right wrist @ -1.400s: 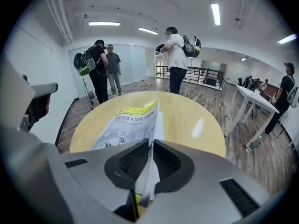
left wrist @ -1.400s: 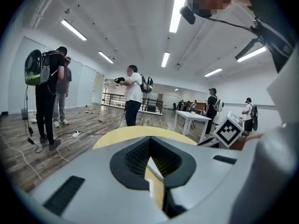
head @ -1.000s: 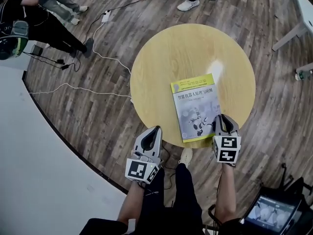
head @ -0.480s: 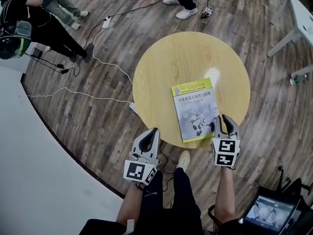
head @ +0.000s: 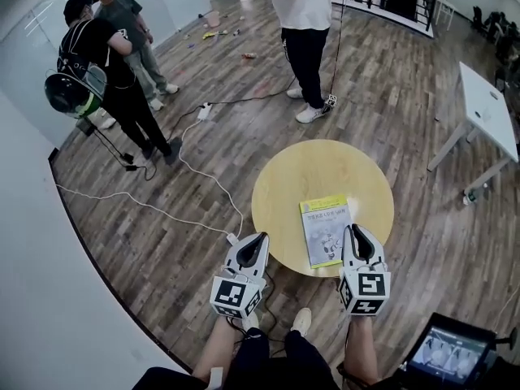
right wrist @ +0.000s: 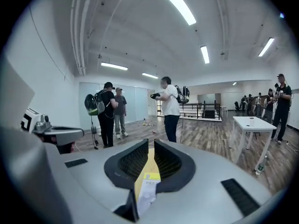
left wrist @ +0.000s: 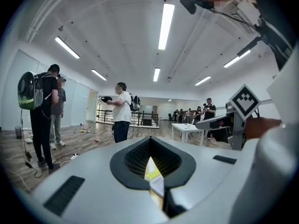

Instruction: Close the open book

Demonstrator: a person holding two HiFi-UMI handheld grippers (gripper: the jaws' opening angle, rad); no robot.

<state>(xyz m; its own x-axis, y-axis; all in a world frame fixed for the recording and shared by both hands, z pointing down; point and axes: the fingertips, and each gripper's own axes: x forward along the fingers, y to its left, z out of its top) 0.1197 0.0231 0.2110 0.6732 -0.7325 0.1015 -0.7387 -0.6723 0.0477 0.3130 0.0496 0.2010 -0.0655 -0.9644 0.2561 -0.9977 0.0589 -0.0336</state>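
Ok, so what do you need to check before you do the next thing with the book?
1. Book closed, cover up: ok.
2. Book lying flat on the round table, close to its near edge: ok.
3. Left gripper holds nothing, jaws together at the tips: ok.
4. Right gripper holds nothing, jaws a little apart: ok.
5. Person in white stands away from the table: ok.
6. No page bent inside the book: cannot tell.
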